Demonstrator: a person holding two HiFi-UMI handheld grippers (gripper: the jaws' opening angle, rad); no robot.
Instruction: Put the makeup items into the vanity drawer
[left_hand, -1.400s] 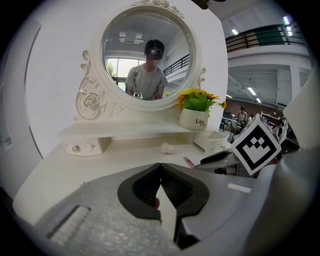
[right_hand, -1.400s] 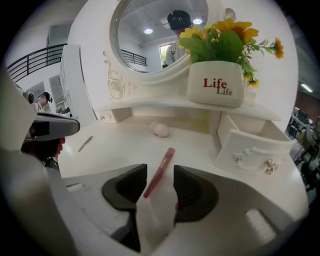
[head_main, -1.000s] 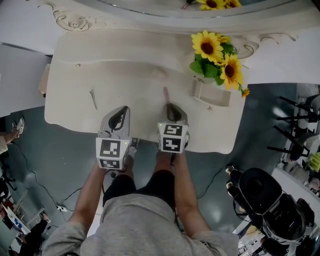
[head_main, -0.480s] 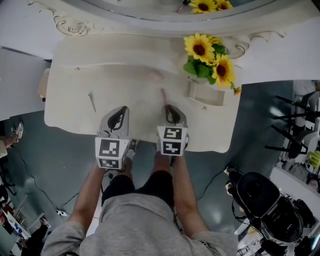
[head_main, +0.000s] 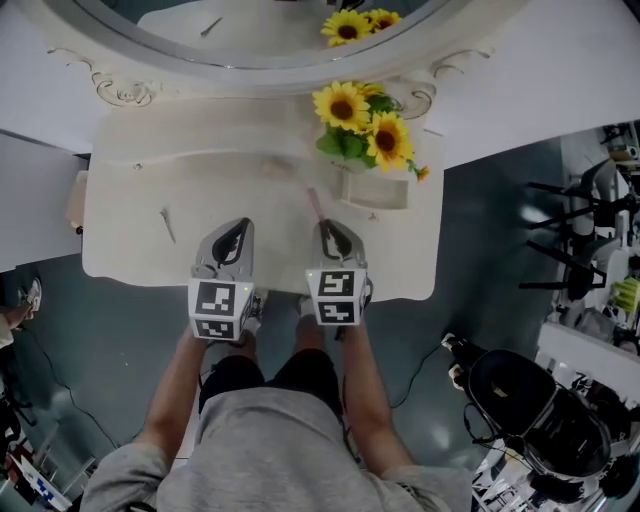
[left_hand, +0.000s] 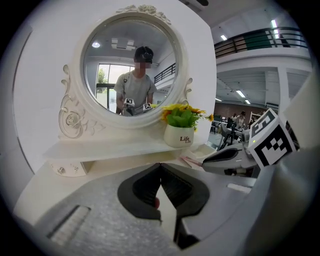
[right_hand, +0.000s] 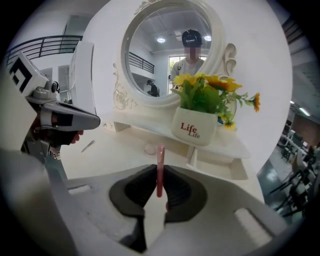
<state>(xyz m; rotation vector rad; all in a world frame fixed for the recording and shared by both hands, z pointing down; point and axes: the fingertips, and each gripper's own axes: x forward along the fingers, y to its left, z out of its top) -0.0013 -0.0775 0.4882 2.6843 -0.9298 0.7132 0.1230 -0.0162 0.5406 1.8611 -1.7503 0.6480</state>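
Note:
My right gripper (head_main: 326, 226) is shut on a thin pink makeup tube (head_main: 313, 203), which sticks out forward past the jaws; the right gripper view shows the tube (right_hand: 160, 167) upright between the pads. Beside it, my left gripper (head_main: 238, 227) hangs over the vanity top's front, its jaws closed tip to tip (left_hand: 160, 166) with nothing in them. A small open drawer (head_main: 375, 192) sits under the shelf, just beyond and to the right of the tube. A slim metal tool (head_main: 167, 224) lies on the vanity's left. A round pale pink item (head_main: 275, 168) rests near the middle back.
The cream vanity (head_main: 130, 255) carries a round mirror (head_main: 250, 40) and a white pot of sunflowers (head_main: 358, 125) on its shelf above the drawer. Dark equipment (head_main: 520, 390) and stands (head_main: 580, 230) fill the floor to the right.
Both grippers have risen a little above the vanity top, the pink tube still in the right one. The head view has shifted, so the vanity sits further left in the picture.

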